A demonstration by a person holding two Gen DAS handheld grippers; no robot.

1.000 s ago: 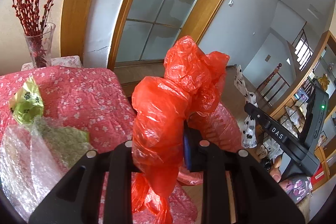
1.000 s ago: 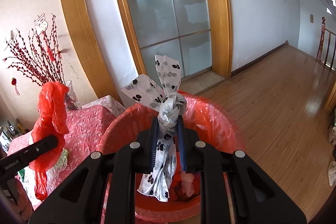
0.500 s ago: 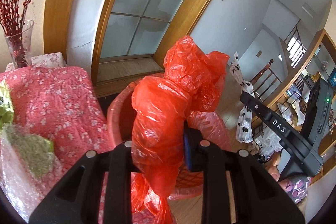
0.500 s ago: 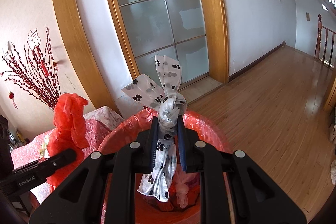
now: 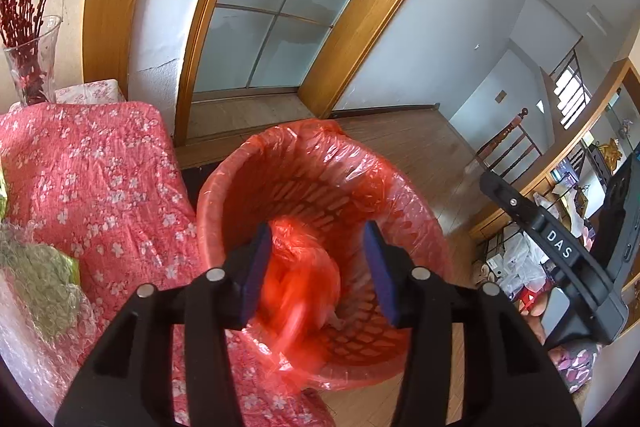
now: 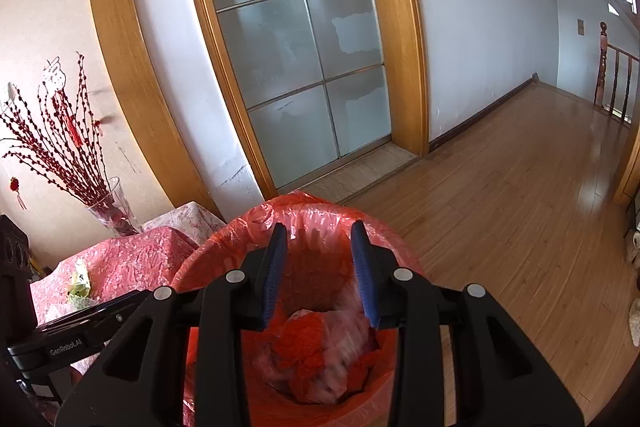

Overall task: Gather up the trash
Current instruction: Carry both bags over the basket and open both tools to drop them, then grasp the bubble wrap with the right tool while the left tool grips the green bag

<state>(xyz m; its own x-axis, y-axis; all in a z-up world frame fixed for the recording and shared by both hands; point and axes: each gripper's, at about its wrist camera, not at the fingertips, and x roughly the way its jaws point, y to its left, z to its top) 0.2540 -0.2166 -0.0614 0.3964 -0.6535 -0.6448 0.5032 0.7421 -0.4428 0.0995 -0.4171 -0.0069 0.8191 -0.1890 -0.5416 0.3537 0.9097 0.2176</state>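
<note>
A red basket bin [image 5: 224, 187] lined with red plastic stands on the wooden floor beside the table. My left gripper [image 5: 316, 267] hangs over its mouth, jaws opening. The red knotted bag [image 5: 300, 283] is a blur below and between the pads, free of them and dropping inside. My right gripper [image 6: 320, 267] is above the same bin [image 6: 208, 251], jaws opening, nothing pressed between the pads. A pale blurred shape [image 6: 340, 355], the white spotted bag, lies among red trash at the bin's bottom. The right gripper's body [image 5: 560, 251] shows in the left wrist view.
The table with a red flowered cloth [image 5: 92, 163] is left of the bin, with bubble wrap [image 5: 36, 291] and green wrapping on it. A glass vase of red branches [image 6: 112, 211] stands at the back. A glass door [image 6: 296, 59] and open wooden floor [image 6: 520, 195] lie beyond.
Both grippers have let go: the red bag left the left pads and the spotted bag left the right pads, both dropping into the bin. The left gripper moved over the bin.
</note>
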